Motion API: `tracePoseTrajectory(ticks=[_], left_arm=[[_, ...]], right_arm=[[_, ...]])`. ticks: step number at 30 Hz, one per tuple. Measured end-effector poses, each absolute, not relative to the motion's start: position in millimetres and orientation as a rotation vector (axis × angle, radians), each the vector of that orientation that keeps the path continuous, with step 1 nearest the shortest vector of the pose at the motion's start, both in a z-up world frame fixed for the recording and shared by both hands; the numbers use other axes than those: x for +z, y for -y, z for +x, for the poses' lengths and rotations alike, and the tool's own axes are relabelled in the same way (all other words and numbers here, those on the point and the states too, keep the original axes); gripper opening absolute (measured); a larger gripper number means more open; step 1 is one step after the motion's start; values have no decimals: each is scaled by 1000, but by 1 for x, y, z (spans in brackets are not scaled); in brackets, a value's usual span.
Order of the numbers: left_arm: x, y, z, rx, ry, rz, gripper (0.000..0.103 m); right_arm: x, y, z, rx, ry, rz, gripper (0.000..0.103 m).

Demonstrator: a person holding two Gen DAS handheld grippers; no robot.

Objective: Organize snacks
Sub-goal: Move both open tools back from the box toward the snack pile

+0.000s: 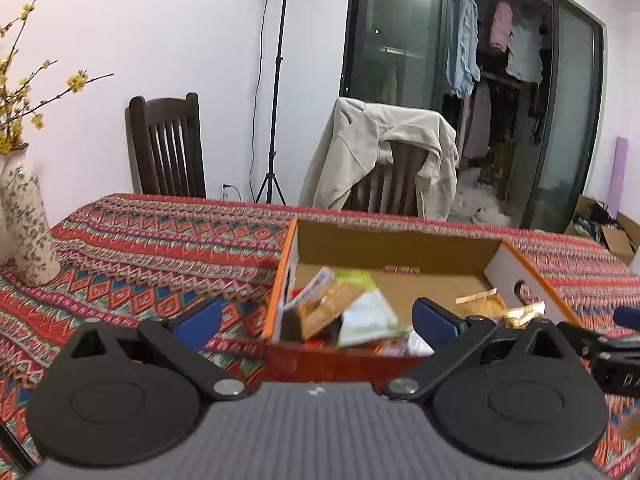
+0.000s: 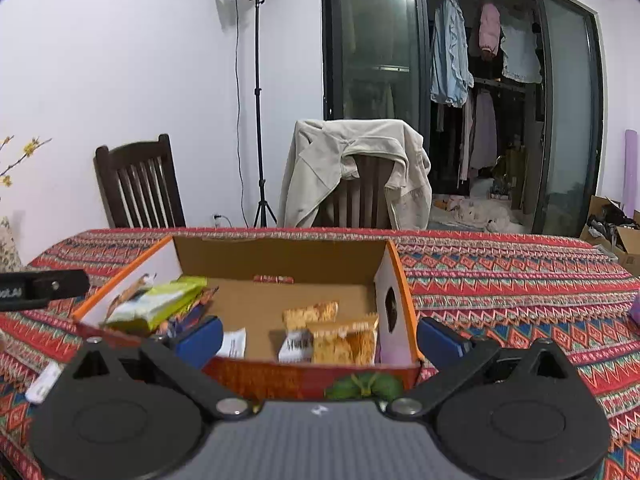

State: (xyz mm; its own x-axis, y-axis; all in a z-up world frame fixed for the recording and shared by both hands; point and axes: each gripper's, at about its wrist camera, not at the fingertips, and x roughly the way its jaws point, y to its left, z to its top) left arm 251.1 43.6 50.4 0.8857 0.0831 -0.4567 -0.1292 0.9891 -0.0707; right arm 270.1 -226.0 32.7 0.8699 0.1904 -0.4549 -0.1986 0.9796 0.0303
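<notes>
Now, nearest to us, we see the left gripper (image 1: 316,322) with its blue pads (image 1: 199,322) spread wide and nothing between them; it hangs over the near left corner of the cardboard box (image 1: 390,242). One pad is outside the left wall of the box and the other is above the inside. The right gripper (image 2: 320,340) is released in the same way, empty, with its pads (image 2: 440,340) set wide at the near wall of the same box, the right pad outside the right wall.

The box stands open on the patterned tablecloth (image 2: 520,292), and the snacks are lying inside it. At the left side we see a green and white packet (image 2: 156,304) leaning on the left wall, on top of some darker packets. At the right side, close to the near wall, two orange packets (image 2: 344,340) lie together with a small white packet (image 2: 296,346) just beside them. A small red wrapper (image 2: 273,279) rests at the far wall. In the left wrist view the packets are blurred, so we cannot tell them apart well.

On the left edge of the table stands a flowered vase (image 1: 28,220) with yellow blossoms. Behind the table we see a dark wooden chair (image 2: 138,184), a light stand (image 2: 258,92), a second chair covered by a beige jacket (image 2: 352,168), and further a glass door with clothes hanging behind it.
</notes>
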Motion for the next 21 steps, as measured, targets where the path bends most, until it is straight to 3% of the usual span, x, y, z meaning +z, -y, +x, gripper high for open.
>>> tracePoseTrajectory(ticks=[21], left_arm=[[-1,-89,183,115,-507,-150,103]], right_arm=[[-11,220,202,266,-586,-69,103]])
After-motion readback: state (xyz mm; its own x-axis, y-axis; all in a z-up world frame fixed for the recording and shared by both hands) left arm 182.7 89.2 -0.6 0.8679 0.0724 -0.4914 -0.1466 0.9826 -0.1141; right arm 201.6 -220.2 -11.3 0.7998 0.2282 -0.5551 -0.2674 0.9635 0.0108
